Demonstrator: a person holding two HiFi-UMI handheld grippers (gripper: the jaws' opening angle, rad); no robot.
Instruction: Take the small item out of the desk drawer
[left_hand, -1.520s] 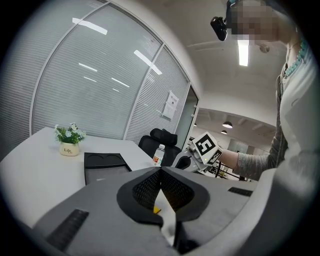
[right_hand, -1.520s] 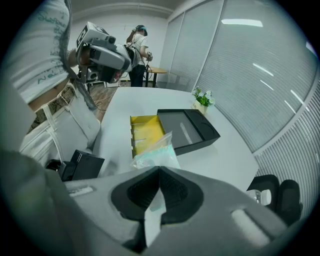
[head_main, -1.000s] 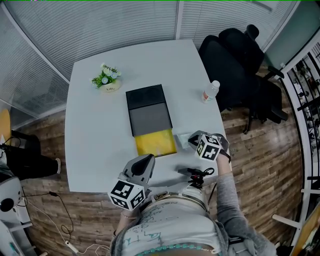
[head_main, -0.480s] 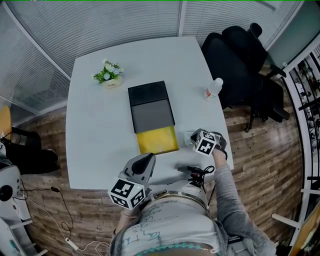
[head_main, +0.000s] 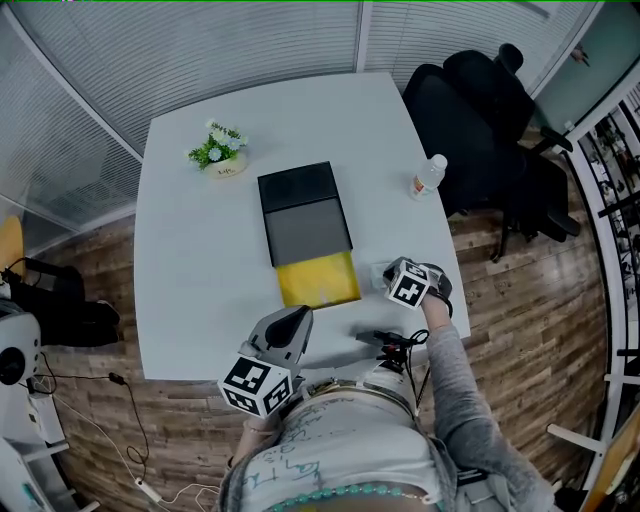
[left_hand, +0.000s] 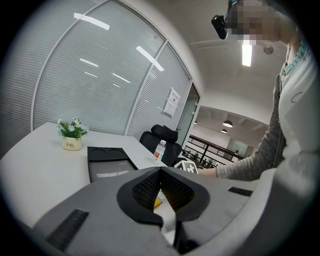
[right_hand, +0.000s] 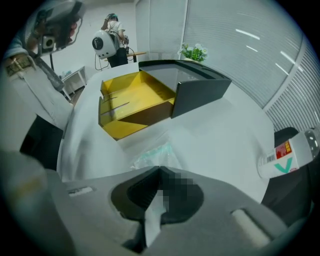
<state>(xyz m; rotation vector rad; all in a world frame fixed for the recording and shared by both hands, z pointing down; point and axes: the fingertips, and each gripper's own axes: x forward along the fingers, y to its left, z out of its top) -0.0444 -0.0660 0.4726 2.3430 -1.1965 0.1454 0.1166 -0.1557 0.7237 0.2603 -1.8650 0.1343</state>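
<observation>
A black desk box lies mid-table with its yellow drawer pulled out toward me; the drawer looks empty. My right gripper points steeply down just right of the drawer, low over the table. In the right gripper view its jaws are shut on the edge of a small clear packet with pale green contents, which rests on the white tabletop. My left gripper hovers at the table's near edge, shut with nothing between its pads.
A small potted plant stands at the table's far left. A plastic bottle stands near the right edge, with a black office chair beyond it. The white table has bare surface left of the box.
My right gripper has come down toward the table beside the drawer, still shut on the packet. The left gripper has stayed where it was.
</observation>
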